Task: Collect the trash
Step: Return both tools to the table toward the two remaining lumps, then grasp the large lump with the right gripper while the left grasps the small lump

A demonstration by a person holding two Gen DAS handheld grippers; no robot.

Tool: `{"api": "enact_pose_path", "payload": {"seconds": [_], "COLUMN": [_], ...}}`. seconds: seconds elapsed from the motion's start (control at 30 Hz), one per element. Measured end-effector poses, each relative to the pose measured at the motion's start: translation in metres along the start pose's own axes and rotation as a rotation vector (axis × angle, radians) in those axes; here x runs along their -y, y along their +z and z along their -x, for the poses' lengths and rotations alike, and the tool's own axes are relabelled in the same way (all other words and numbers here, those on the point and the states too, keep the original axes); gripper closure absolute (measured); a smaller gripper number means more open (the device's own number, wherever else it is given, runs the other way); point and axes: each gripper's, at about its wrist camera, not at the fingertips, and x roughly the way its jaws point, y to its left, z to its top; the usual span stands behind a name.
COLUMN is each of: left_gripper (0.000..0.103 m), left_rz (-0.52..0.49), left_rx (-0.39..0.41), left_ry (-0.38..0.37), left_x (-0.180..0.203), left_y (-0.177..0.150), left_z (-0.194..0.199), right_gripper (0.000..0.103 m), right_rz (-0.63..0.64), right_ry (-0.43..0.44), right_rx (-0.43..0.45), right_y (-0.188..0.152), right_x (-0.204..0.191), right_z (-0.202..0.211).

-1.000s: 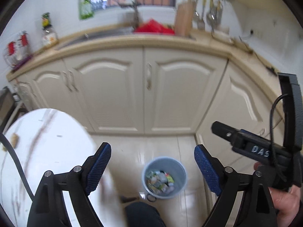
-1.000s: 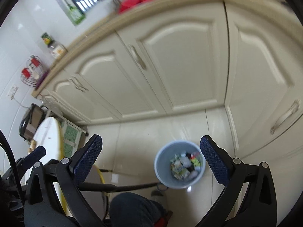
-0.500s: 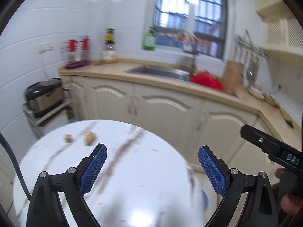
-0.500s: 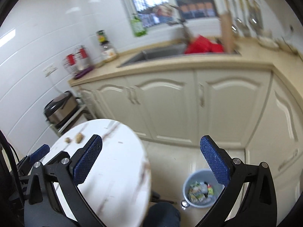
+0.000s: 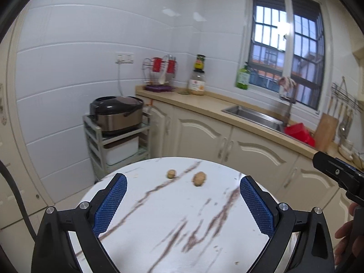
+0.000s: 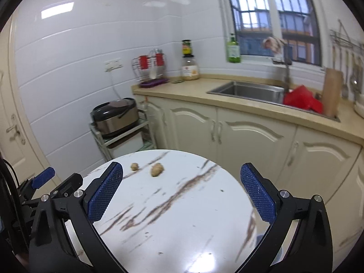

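Two small brown crumpled lumps, one smaller than the other, lie near the far edge of a round white marble table. My left gripper hovers over the table's near part, short of the lumps; its jaws are opening and nothing is between them. In the right wrist view the same lumps lie just ahead of my right gripper, which is open and empty above the table. The grippers are side by side: the right one's body shows in the left view, the left one's blue pad in the right view.
Behind the table a rice cooker sits on a small cart. A beige counter with a sink and cream cabinets runs along the right. A red bag lies by the sink. A door is at far left.
Both views have swung up and left, from the floor bin full of trash to the tabletop. The two lumps have come into view ahead. Both grippers stay empty.
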Motion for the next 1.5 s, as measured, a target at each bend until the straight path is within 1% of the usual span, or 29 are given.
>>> {"api": "enact_pose_path", "payload": {"seconds": [0.1, 0.3, 0.43, 0.5, 0.67, 0.73, 0.87, 1.0, 1.07, 1.17, 1.2, 1.27, 1.33, 1.37, 1.4, 1.43, 1.47, 1.5], "left_gripper": [0.005, 0.005, 0.005, 0.005, 0.005, 0.005, 0.005, 0.005, 0.005, 0.005, 0.005, 0.005, 0.005, 0.005, 0.005, 0.005, 0.005, 0.005], "left_rz": [0.017, 0.027, 0.023, 0.015, 0.011, 0.000, -0.041, -0.051, -0.057, -0.074, -0.079, -0.089, -0.097, -0.101, -0.103, -0.102, -0.102, -0.104], "left_rx": [0.005, -0.002, -0.046, -0.083, -0.165, -0.198, -0.265, -0.310, -0.328, -0.359, -0.367, -0.379, -0.392, -0.401, -0.404, -0.411, -0.417, -0.421], "left_ry": [0.037, 0.067, 0.078, 0.080, 0.074, 0.072, 0.083, 0.091, 0.096, 0.102, 0.101, 0.098, 0.097, 0.098, 0.097, 0.093, 0.089, 0.087], "left_x": [-0.008, -0.014, -0.015, -0.013, -0.013, -0.010, -0.006, -0.008, -0.007, -0.004, -0.003, -0.001, 0.000, 0.001, 0.002, 0.003, 0.004, 0.006], "left_y": [-0.008, -0.012, -0.009, -0.007, 0.014, 0.023, 0.046, 0.064, 0.068, 0.072, 0.075, 0.076, 0.070, 0.072, 0.066, 0.065, 0.063, 0.063], "left_z": [0.008, 0.001, -0.026, -0.047, -0.105, -0.133, -0.201, -0.261, -0.285, -0.323, -0.335, -0.356, -0.369, -0.381, -0.382, -0.389, -0.395, -0.403], "right_gripper": [0.000, 0.000, 0.000, 0.000, 0.000, 0.000, 0.000, 0.001, 0.004, 0.008, 0.012, 0.014, 0.022, 0.026, 0.032, 0.042, 0.049, 0.064], "right_rz": [0.028, 0.066, 0.078, 0.075, 0.047, 0.040, 0.037, 0.037, 0.041, 0.046, 0.048, 0.057, 0.070, 0.090, 0.102, 0.110, 0.123, 0.130], "right_ry": [0.027, 0.063, 0.059, 0.050, 0.039, 0.040, 0.034, 0.037, 0.040, 0.052, 0.056, 0.062, 0.060, 0.044, 0.038, 0.044, 0.059, 0.075], "right_rx": [-0.001, -0.023, -0.071, -0.116, -0.250, -0.289, -0.377, -0.447, -0.479, -0.511, -0.516, -0.523, -0.531, -0.519, -0.512, -0.507, -0.499, -0.496], "right_y": [-0.001, -0.004, -0.008, -0.012, -0.026, -0.031, -0.041, -0.047, -0.050, -0.055, -0.056, -0.059, -0.061, -0.061, -0.061, -0.060, -0.059, -0.059], "right_x": [-0.021, -0.050, -0.057, -0.055, -0.045, -0.043, -0.040, -0.041, -0.043, -0.046, -0.047, -0.050, -0.052, -0.053, -0.053, -0.054, -0.054, -0.054], "right_z": [-0.008, -0.029, -0.054, -0.076, -0.139, -0.160, -0.214, -0.264, -0.286, -0.309, -0.313, -0.321, -0.328, -0.329, -0.330, -0.330, -0.330, -0.329]}}
